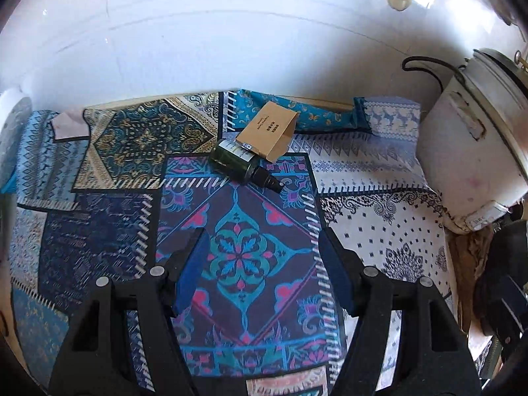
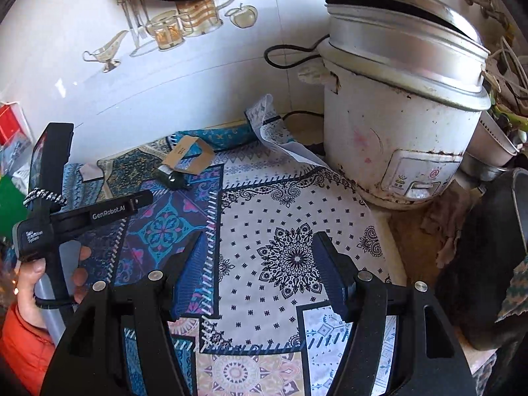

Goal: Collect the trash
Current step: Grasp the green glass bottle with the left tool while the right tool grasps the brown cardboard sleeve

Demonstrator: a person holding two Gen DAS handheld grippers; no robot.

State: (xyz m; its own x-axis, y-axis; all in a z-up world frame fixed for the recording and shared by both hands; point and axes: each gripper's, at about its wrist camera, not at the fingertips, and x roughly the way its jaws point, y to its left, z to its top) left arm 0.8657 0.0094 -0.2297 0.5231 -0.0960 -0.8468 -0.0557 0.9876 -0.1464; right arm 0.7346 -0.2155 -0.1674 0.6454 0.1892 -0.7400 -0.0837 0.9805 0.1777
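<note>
— White tiled wall [image 1: 198, 39] stood behind the table, and a patchwork cloth [image 1: 250, 250] covered the top. Where was the trash?

— Toward the back edge of the cloth, near the wall. A dark green bottle [image 1: 237, 161] lay on its side with its black nozzle pointing toward the camera and to the right, and a brown cardboard box [image 1: 269, 130] lay touching it on the far side, one flap open.

— And the grippers?

— The left gripper [image 1: 260, 270] was released, nothing between its blue pads, well short of the bottle. The right gripper [image 2: 260, 270] was also spread and empty, over the white dotted patch, nearer the rice cooker [image 2: 396, 115] than the trash.

— So how should the reach have gone?

— I judged the left one better placed, since the bottle sat almost straight ahead of it. Coming in across the body, not along it, would have suited: a round bottle lying down might roll if nudged from one side. Closing on the wide green part, not the thin nozzle, looked safer.

— And the box?

— Light and open; it might slide. Pinching the flat wall seemed wise.
</note>
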